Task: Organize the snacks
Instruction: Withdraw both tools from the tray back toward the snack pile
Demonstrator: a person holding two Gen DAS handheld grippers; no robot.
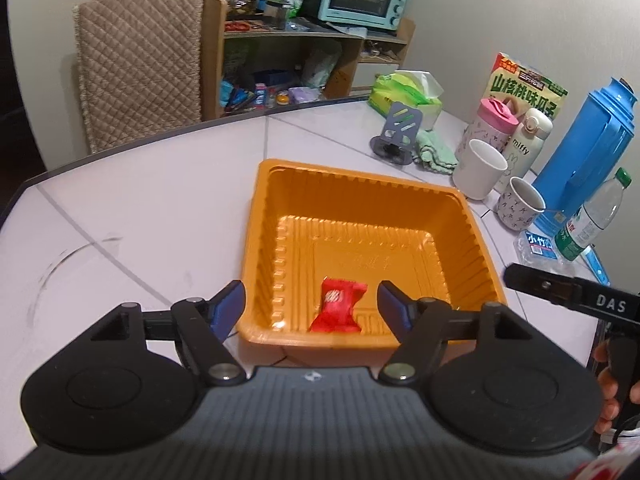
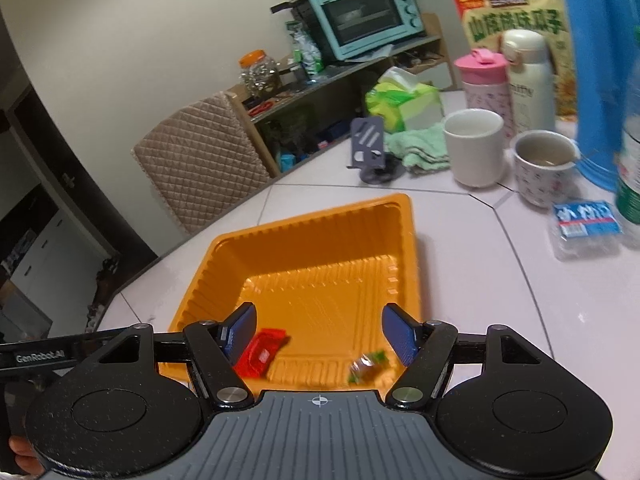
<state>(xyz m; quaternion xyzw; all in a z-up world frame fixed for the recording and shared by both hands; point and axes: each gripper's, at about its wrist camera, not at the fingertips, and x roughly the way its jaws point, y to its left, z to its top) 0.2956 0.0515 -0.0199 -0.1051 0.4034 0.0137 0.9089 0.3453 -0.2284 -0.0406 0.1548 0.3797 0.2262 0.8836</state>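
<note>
An orange plastic tray [image 1: 476, 236] stands on the white table. A red wrapped snack [image 1: 338, 306] lies in its near part. My left gripper [image 1: 312, 306] is open and empty just above the tray's near edge, jaws either side of the red snack. In the right wrist view the tray [image 2: 408, 240] holds the red snack [image 2: 260, 354] and a small green-and-clear wrapped candy [image 2: 366, 366], which is blurred between my jaws. My right gripper [image 2: 318, 332] is open over the tray's near edge.
At the right stand a white cup [image 1: 480, 168], a patterned cup [image 1: 520, 204], a pink-lidded bottle [image 1: 490, 124], a white flask [image 1: 528, 140], a blue thermos [image 1: 588, 148], a water bottle [image 1: 592, 216] and a tissue pack [image 1: 536, 246]. A phone stand [image 1: 396, 132] and green cloth [image 1: 434, 152] lie beyond.
</note>
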